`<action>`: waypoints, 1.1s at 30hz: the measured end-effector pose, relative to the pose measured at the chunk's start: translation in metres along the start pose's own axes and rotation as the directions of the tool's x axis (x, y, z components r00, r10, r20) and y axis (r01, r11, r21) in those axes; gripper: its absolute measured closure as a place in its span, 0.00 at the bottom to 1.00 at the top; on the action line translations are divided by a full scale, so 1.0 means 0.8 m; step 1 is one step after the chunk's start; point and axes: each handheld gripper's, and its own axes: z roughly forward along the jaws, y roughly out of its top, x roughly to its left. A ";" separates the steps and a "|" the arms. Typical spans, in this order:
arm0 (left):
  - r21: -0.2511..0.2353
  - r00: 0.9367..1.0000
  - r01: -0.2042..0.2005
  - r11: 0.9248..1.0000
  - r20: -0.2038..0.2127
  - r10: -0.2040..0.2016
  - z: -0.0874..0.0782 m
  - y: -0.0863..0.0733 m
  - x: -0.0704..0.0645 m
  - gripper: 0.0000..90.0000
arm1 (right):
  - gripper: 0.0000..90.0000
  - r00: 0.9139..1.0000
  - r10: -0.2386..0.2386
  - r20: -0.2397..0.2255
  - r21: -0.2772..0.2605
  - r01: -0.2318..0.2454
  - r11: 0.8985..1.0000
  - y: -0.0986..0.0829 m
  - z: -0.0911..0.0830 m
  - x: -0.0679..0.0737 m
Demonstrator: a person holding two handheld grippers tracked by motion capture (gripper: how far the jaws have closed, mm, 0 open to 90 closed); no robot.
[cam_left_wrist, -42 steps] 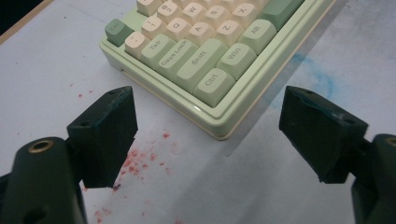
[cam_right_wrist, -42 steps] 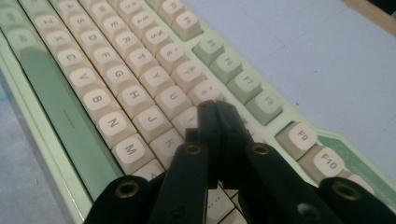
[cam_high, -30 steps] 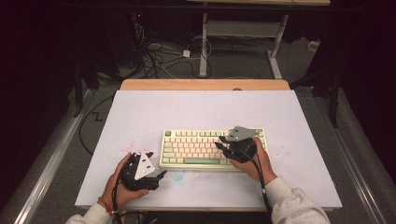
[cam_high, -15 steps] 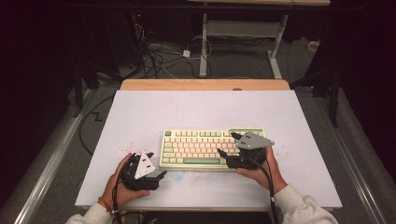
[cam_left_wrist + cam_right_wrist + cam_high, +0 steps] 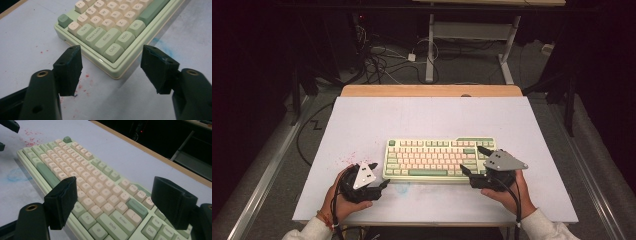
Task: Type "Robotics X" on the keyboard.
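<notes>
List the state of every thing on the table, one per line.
keyboard: flat on the table, keys up, not gripped.
left gripper: open, at the keyboard's left end, holding nothing.
right gripper: open, at the keyboard's right end, holding nothing.
table: red specks and a blue smudge.

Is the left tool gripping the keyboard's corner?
No. The left tool is open, its jaws apart either side of the keyboard corner without touching.

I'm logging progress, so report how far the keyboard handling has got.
Done: both grippers sit at the keyboard, the left gripper off its left end and the right gripper over its right end. In hand: jaws open on each, nothing gripped. Left: closing on the ends and moving the keyboard on the table.
</notes>
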 end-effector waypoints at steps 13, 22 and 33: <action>0.012 0.994 0.084 0.996 0.065 -0.085 0.000 0.017 0.015 0.84 | 0.25 0.999 -0.012 0.036 0.028 0.011 1.000 -0.028 -0.030 -0.001; 0.056 0.995 0.028 0.998 0.099 -0.033 0.015 0.053 0.012 0.97 | 0.25 0.999 -0.030 0.018 0.081 0.029 0.996 -0.044 -0.036 0.010; 0.120 0.989 -0.025 0.992 0.145 0.008 0.065 0.108 0.003 0.97 | 0.25 0.999 -0.036 0.015 0.087 0.034 0.996 -0.046 -0.036 0.009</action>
